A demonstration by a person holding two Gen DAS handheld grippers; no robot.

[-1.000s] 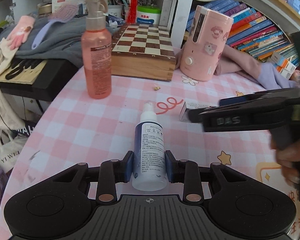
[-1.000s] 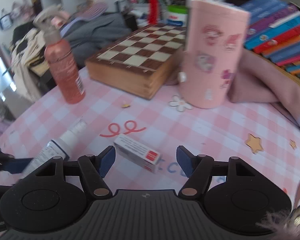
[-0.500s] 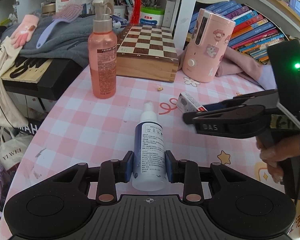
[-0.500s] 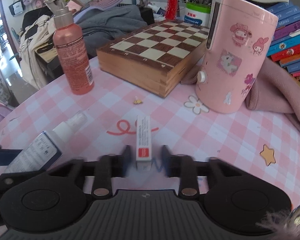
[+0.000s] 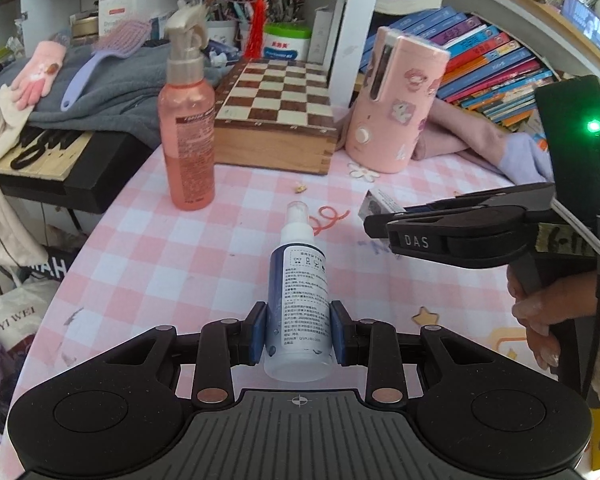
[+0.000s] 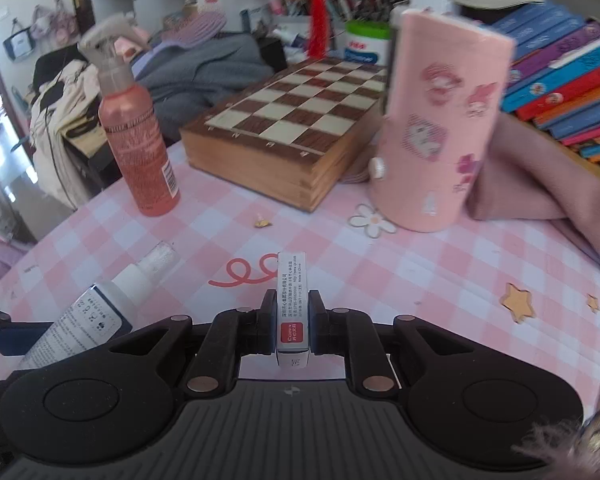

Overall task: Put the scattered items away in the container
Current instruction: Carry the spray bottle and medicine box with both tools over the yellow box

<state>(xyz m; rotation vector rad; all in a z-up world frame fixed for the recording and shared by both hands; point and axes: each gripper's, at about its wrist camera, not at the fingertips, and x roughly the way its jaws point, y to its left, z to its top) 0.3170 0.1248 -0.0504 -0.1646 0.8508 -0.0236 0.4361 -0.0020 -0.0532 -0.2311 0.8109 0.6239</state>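
My left gripper (image 5: 299, 332) is shut on a small blue-and-white spray bottle (image 5: 299, 292), nozzle pointing away, over the pink checked tablecloth (image 5: 148, 256). The bottle also shows at the lower left of the right wrist view (image 6: 96, 316). My right gripper (image 6: 292, 322) is shut on a small white box with a red label (image 6: 292, 304), held on edge. In the left wrist view the right gripper (image 5: 384, 220) comes in from the right with the box (image 5: 376, 202) at its tip. No container for the items is in view.
A tall pink spray bottle (image 5: 188, 136), a wooden chessboard box (image 5: 276, 120) and a pink cylinder with stickers (image 5: 396, 100) stand at the back of the table. Books (image 5: 496, 68) and pink cloth (image 5: 460, 136) lie at the right. A dark keyboard (image 5: 60, 160) sits beyond the left edge.
My right gripper closed on the white box, which turned from lying crosswise to standing on edge between the fingers, then lifted. My left gripper has kept hold of the spray bottle.
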